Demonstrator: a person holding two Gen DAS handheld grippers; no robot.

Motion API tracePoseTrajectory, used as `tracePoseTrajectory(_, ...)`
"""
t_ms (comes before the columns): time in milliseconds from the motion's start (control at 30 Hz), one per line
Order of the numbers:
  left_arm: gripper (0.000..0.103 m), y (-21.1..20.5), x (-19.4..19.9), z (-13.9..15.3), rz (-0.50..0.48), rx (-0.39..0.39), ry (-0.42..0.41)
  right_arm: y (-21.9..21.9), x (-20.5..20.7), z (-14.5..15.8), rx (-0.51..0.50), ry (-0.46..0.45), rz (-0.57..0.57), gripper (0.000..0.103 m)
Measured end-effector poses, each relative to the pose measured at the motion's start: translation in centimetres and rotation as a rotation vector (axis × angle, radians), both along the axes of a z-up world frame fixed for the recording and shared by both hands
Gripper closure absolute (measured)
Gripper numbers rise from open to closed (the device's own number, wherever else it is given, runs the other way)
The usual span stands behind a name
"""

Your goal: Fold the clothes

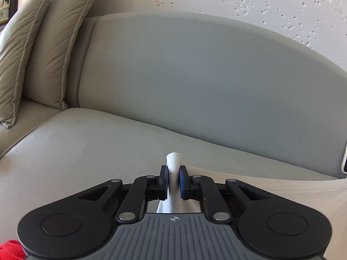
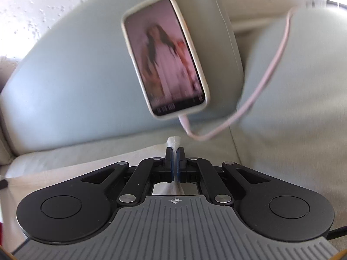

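So we've got the white garment [image 1: 271,186] pinched at two spots: the left gripper [image 1: 173,178] has its pads squeezed on a bunched bit of hem, and the right gripper [image 2: 174,162] is clamped nearly flat on another thin pinch of it. The rest of it lies across the sofa seat [image 1: 76,147] between and below us.

For this step we'd say lift both pinches evenly and keep the edge taut between the two, so the cloth drops flat instead of twisting. We'd also steer the right side clear of the phone [image 2: 164,54] propped on the back cushion and its pink cable [image 2: 256,95], which trails just beyond that pinch.

What we can't see: most of the garment sits under the gripper bodies, so which garment it is stays a guess. Something red [image 1: 10,249] peeks in at a corner, cut off.
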State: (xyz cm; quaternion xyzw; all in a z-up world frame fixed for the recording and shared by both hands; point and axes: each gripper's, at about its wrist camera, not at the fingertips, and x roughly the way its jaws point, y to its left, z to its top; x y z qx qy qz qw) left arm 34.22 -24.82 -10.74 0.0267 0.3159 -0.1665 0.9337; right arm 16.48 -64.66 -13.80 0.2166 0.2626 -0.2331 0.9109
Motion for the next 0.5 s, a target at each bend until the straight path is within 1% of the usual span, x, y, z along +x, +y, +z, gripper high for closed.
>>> tracePoseTrajectory(67, 0.092, -0.7, 0.5, -0.8, 0.016, 0.034, 0.012, 0.9, 1.4, -0.3, -0.08, 0.021, 0.02, 0.101)
tracePoseTrajectory(100, 0.089, -0.9, 0.7, -1.2, 0.029, 0.05, 0.023, 0.9, 2.3, -0.8, -0.079, 0.053, 0.027, 0.1)
tracePoseTrajectory(133, 0.089, -1.0, 0.7, -1.2, 0.057, 0.064, 0.019, 0.8, 2.9, -1.4, -0.05, 0.09, 0.031, 0.093)
tracePoseTrajectory(167, 0.089, -1.0, 0.5, -1.0, 0.097, 0.078, 0.004, 0.3, 4.2, -1.9, -0.024, 0.126, 0.014, 0.09)
tracePoseTrajectory(200, 0.077, -0.8, 0.3, -0.5, 0.129, 0.075, -0.006, 0.2, 4.2, -1.8, -0.019, 0.12, -0.008, 0.081)
tracePoseTrajectory(233, 0.069, -0.2, -0.1, 0.4, 0.152, 0.044, -0.016, 0.2, 4.0, -1.2, -0.012, 0.128, -0.04, 0.057)
tracePoseTrajectory(267, 0.062, 0.5, -0.5, 1.5, 0.163, 0.003, -0.03, 0.2, 3.7, -0.5, 0.002, 0.135, -0.071, 0.048)
tracePoseTrajectory(367, 0.06, 2.5, -2.7, 5.7, 0.156, -0.087, -0.039, 0.6, 0.9, 2.7, 0.054, 0.06, -0.105, 0.048)
tracePoseTrajectory(433, 0.057, 3.8, -5.1, 8.7, 0.128, -0.126, -0.048, 1.6, -2.0, 5.6, 0.11, 0.002, -0.122, 0.048)
tracePoseTrajectory(500, 0.049, 5.3, -7.9, 11.7, 0.085, -0.152, -0.059, 3.3, -5.9, 8.8, 0.17, -0.07, -0.109, 0.048)
